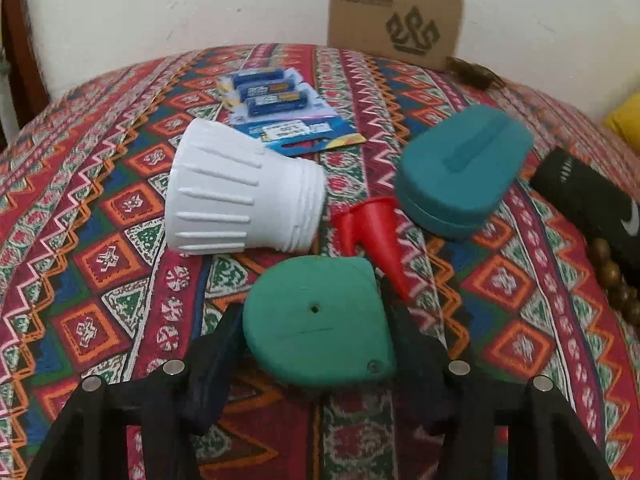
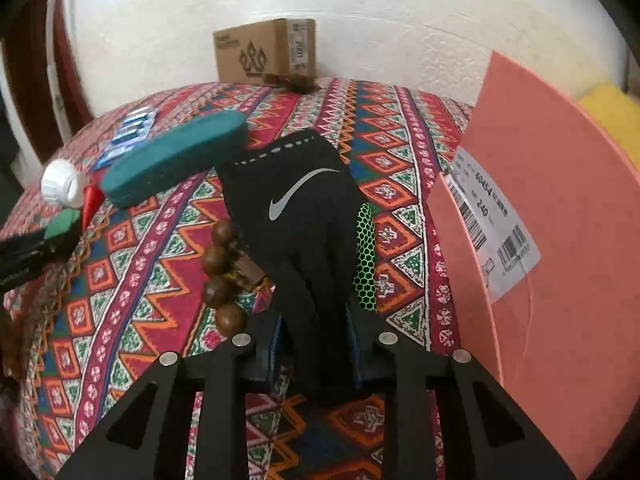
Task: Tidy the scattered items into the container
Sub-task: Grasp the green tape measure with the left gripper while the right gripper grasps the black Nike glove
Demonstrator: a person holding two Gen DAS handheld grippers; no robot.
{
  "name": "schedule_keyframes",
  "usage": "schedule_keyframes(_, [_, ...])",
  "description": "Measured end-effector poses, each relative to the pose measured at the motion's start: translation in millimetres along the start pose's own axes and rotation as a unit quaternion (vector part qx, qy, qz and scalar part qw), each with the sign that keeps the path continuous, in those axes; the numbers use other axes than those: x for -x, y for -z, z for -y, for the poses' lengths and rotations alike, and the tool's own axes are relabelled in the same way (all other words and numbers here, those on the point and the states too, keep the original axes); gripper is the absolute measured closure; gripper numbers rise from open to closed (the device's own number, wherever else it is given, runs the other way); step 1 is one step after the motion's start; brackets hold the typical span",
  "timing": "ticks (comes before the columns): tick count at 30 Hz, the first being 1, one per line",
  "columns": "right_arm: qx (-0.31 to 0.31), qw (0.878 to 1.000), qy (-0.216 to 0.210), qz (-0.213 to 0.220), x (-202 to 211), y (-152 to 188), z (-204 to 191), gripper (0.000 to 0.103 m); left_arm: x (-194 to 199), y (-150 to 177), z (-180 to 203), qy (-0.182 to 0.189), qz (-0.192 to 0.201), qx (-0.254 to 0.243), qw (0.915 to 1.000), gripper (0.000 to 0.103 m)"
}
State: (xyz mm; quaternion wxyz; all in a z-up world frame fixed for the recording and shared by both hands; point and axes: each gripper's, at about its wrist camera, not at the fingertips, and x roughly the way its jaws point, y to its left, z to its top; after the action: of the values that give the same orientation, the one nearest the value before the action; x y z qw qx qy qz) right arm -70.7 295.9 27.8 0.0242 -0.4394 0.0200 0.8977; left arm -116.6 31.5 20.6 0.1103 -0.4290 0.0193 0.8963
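Note:
My left gripper (image 1: pixel 316 332) is shut on a green teardrop-shaped piece (image 1: pixel 320 320) and holds it just above the patterned cloth. Beyond it lie a red cone (image 1: pixel 380 236), a white ribbed cup (image 1: pixel 244 196) on its side, a teal oval block (image 1: pixel 460 172) and a blue battery pack (image 1: pixel 276 108). My right gripper (image 2: pixel 316 336) is shut on the finger end of a black glove (image 2: pixel 304 208) with a white swoosh. A string of brown wooden beads (image 2: pixel 220 272) lies against the glove's left side. The pink container (image 2: pixel 560 240) stands at the right.
A cardboard box (image 2: pixel 264 56) stands against the white wall at the back, with a dark brown object (image 2: pixel 296 82) in front of it. A yellow thing (image 2: pixel 608 108) shows behind the container. The cloth (image 2: pixel 132 280) drops away at the left edge.

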Motion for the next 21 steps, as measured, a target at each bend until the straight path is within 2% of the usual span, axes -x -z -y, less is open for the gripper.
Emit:
schedule_keyframes(5, [0.003,0.999,-0.04,0.028,35.7,0.4,-13.2,0.084,34.6,12.6,5.1,-0.042,0.008,-0.004,0.9991,0.043])
schedule_keyframes(10, [0.005,0.995,-0.068,0.067,92.6,6.7,-34.7,0.084,98.0,27.1,6.1,-0.076,0.048,-0.016,0.9959,0.043])
schedule_keyframes(17, [0.039,0.988,-0.09,0.12,162.8,30.6,-76.4,0.084,180.4,43.1,2.9,-0.062,0.091,0.011,0.9938,0.043])
schedule_keyframes(21, [0.045,0.984,-0.094,0.143,192.5,46.9,-87.2,0.084,212.9,40.8,14.0,-0.054,0.124,0.002,0.9908,0.044])
